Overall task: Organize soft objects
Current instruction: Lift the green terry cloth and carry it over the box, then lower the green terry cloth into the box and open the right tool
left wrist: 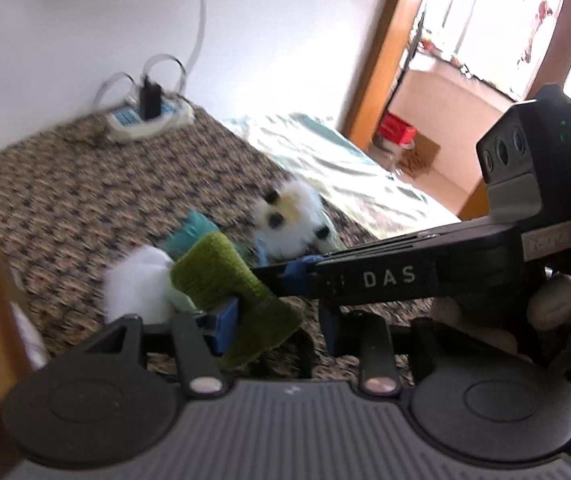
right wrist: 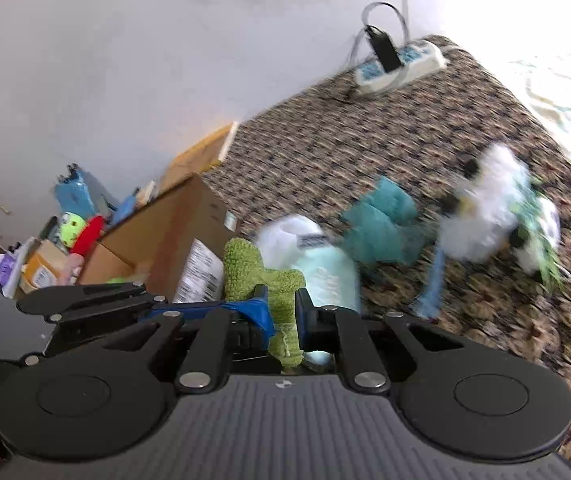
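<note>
A: Two grippers, one sock. We've got the green knit sock (right wrist: 263, 276) pinched in our right gripper (right wrist: 281, 312), jaws closed on its middle, held above the carpet (right wrist: 345, 152). Our left gripper (left wrist: 273, 312) has a blue pad against the same sock (left wrist: 221, 276), but we can't tell if it's actually clamped.

B: Room to move?

A: Box (right wrist: 157, 236) sits just left of the sock, its open edge close. The white fluffy toy (right wrist: 305, 256) is right behind, teal cloth (right wrist: 381, 228) beside that, and the panda plush (right wrist: 489, 216) further right. The carpet toward the power strip (right wrist: 401, 64) by the wall is bare, and its right edge meets a pale sheet (left wrist: 325, 152).
</note>
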### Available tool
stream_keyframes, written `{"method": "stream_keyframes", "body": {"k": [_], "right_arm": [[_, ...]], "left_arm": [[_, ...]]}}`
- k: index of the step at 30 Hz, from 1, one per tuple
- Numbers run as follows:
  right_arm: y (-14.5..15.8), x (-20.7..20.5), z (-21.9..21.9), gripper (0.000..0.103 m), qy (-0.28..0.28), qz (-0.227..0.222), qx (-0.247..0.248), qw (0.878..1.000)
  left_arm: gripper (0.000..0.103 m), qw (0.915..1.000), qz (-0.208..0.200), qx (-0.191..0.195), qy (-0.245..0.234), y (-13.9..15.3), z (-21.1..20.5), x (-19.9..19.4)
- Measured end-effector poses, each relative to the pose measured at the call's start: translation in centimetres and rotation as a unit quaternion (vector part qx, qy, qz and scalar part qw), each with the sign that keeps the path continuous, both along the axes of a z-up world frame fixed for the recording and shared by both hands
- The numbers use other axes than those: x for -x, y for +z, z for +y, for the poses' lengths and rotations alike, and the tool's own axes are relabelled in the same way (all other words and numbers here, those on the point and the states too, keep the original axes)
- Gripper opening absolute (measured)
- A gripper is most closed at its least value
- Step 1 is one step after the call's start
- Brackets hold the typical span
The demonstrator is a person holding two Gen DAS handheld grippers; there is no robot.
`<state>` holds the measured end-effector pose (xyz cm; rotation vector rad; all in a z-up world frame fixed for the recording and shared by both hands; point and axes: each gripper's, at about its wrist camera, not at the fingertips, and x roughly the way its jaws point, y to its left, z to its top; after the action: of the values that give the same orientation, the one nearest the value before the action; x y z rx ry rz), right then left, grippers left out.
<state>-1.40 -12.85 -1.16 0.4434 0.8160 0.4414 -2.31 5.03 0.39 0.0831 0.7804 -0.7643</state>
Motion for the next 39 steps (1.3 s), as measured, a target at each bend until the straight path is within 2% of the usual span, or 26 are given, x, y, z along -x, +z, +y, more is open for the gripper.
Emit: {"method": "stream_keyframes", "body": {"k": [10, 21, 30, 35, 39], "right_arm": [[3.4, -4.6, 10.5, 0.0, 0.093, -0.066, 0.006, 0.993], [3.6, -10.4, 24.8, 0.0, 0.177, -0.079, 0.001, 0.981], [1.3, -12.8, 34.3, 0.0, 0.195, -0.073, 0.044, 0.977], [-0.3, -13.8, 36.9, 0.0, 0.185, -0.054, 0.055, 0.98], [-1.1, -14.1, 36.8, 0.004, 0.16, -0.041, 0.055, 0.985]], "left_arm": [[0.031, 0.9935, -0.056, 0.019, 0.098, 3.4, 10.5, -0.9], [0.031, 0.9774, -0.086, -0.007, 0.193, 3.9, 24.2, -3.7], [0.031, 0.9705, -0.059, -0.027, 0.232, 1.0, 32.3, -7.5], [0.031, 0.9661, -0.036, -0.045, 0.251, -1.2, 35.1, -9.2], [0.031, 0.9613, -0.002, -0.047, 0.272, -2.9, 37.1, -9.9]]}}
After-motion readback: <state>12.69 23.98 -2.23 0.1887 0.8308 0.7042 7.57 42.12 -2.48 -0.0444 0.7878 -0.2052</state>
